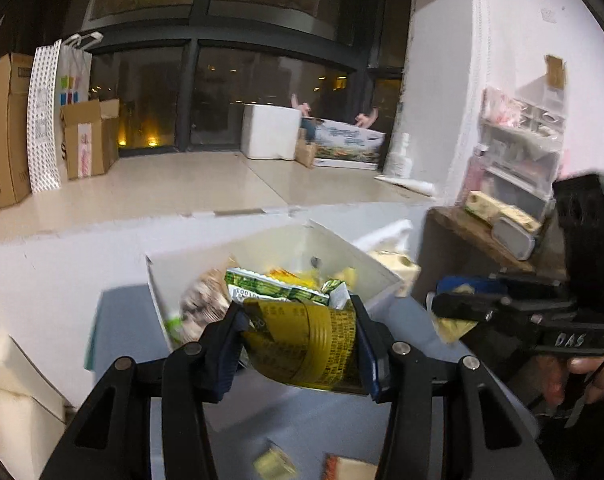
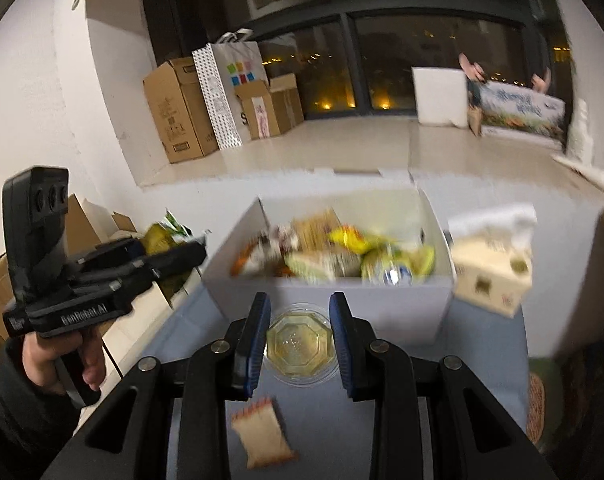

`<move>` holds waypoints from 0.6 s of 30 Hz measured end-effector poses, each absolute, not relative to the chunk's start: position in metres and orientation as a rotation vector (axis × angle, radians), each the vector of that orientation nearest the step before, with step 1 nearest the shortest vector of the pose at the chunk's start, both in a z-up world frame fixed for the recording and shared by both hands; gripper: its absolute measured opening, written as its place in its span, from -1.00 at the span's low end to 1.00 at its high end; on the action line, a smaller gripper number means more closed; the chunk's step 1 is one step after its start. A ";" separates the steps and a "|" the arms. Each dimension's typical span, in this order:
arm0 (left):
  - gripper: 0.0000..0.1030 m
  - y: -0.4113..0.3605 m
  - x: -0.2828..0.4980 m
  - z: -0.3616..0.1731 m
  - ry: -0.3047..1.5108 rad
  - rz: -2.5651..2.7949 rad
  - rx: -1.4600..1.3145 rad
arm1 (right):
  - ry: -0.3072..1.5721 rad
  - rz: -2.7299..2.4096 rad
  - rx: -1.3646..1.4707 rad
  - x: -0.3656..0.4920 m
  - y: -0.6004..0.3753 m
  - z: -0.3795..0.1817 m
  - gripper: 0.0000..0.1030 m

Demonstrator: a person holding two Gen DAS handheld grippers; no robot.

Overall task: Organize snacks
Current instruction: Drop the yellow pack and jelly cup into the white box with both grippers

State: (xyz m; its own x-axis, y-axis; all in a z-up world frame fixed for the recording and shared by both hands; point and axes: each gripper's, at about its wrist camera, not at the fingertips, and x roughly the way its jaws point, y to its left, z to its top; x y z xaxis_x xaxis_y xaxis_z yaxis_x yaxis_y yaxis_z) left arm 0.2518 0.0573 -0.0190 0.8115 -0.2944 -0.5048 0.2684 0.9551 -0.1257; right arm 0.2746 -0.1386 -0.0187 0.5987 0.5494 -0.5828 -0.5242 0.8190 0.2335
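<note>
L gripper (image 1: 298, 344) pinching yellow packet (image 1: 313, 344) | R gripper (image 2: 300, 340) spread round jelly cup (image 2: 300, 346) | tip: clear box (image 1: 262, 248) rim at frame ctr before release.

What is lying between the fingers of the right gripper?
In the right wrist view, a clear round plastic cup with a yellowish sealed lid sits between the right gripper fingers, just in front of the white cardboard snack box.
</note>
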 end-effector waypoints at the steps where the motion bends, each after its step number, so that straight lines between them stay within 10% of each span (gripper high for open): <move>1: 0.05 0.057 0.258 -0.017 0.545 -0.289 -0.040 | 0.688 0.629 0.042 0.282 -0.136 -0.016 -0.35; 12: 0.08 0.063 0.340 -0.038 0.635 -0.209 0.014 | 0.785 0.635 0.093 0.410 -0.095 -0.022 -0.35; 15: 0.75 0.061 0.354 -0.054 0.716 -0.191 0.047 | 0.801 0.610 0.080 0.427 -0.083 -0.030 -0.32; 17: 1.00 0.063 0.353 -0.060 0.716 -0.173 0.043 | 0.821 0.608 0.095 0.435 -0.081 -0.035 0.71; 18: 1.00 0.065 0.351 -0.064 0.721 -0.167 0.034 | 0.830 0.591 0.115 0.439 -0.081 -0.039 0.93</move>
